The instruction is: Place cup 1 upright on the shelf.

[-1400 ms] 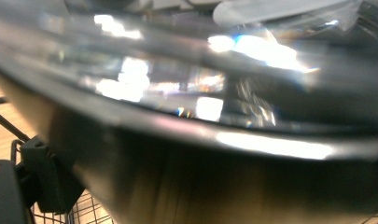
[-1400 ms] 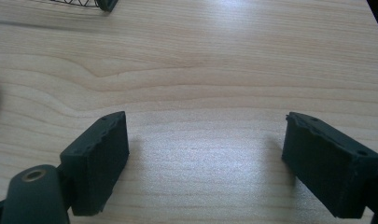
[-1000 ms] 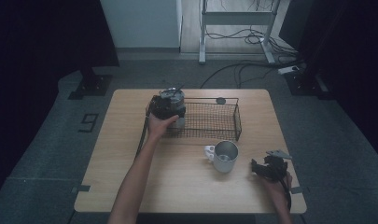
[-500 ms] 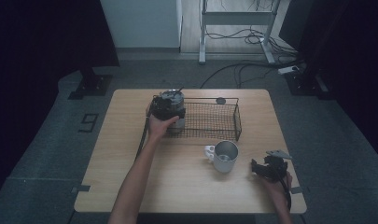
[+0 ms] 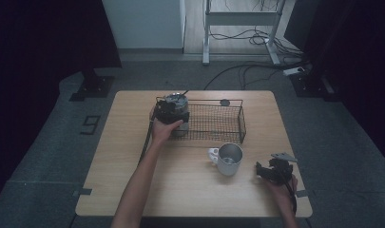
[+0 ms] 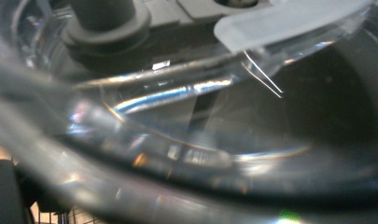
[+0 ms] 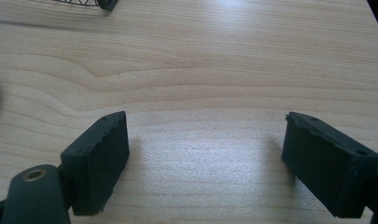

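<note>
Left hand-held gripper (image 5: 170,110): mine, at the wire basket's (image 5: 228,124) left end, pressed against a clear glass container (image 6: 186,140); grip unclear.
Right hand-held gripper (image 7: 207,163): mine, jaws wide apart, low over the surface (image 5: 133,156), right of the mug (image 5: 227,159).

A: Where do items sit relative to the wire basket (image 5: 214,124) on the tabletop (image 5: 133,156)?

B: Left tool (image 5: 172,108) and glass jar (image 5: 177,102) at the basket's left end; mug (image 5: 229,159) in front of its right end; right tool (image 5: 266,170) right of the mug, farther forward.
</note>
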The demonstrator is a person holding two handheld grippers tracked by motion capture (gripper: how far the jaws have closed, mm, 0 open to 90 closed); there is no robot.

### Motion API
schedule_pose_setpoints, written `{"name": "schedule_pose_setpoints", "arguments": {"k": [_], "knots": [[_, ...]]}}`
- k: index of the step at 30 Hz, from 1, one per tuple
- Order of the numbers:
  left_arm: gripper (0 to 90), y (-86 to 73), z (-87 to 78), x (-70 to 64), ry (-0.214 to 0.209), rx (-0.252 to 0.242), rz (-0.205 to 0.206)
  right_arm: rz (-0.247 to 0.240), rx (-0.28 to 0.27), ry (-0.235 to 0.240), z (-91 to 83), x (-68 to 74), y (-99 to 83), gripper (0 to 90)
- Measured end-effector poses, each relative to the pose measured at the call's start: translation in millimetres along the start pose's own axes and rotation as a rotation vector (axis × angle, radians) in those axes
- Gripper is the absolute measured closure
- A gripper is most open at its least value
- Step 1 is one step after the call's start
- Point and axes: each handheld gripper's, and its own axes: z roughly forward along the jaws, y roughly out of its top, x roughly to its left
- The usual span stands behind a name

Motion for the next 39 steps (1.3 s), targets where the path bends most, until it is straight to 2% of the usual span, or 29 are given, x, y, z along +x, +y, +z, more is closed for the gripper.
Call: {"name": "schedule_pose_setpoints", "arguments": {"k": [8,13,19,33,36,39], "knots": [[3.6,-5.2,-2.6,-4.2,0.005,0.0,0.024,-0.001,0.0,-0.001,0.0,0.2,0.0,14.6],[3.4,-6.3,-2.7,-3.3,0.001,-0.005,0.014,-0.001,0.0,0.0,0.0,0.1,0.0,14.6],[3.2,-7.8,-3.6,-5.0,0.009,-0.018,0.02,-0.001,0.0,0.0,-0.1,0.1,0.0,14.8],[2.6,-9.7,-10.9,-1.4,-0.019,-0.043,0.01,-0.001,-0.001,0.001,-0.1,0.1,0.0,14.8],[2.6,-9.0,-16.1,-2.1,-0.014,-0.061,0.024,0.0,0.0,0.001,0.0,0.0,0.0,14.7],[2.0,-6.6,-24.0,-1.3,-0.033,-0.095,0.028,0.0,0.001,0.001,0.0,0.0,0.1,14.7]]}}
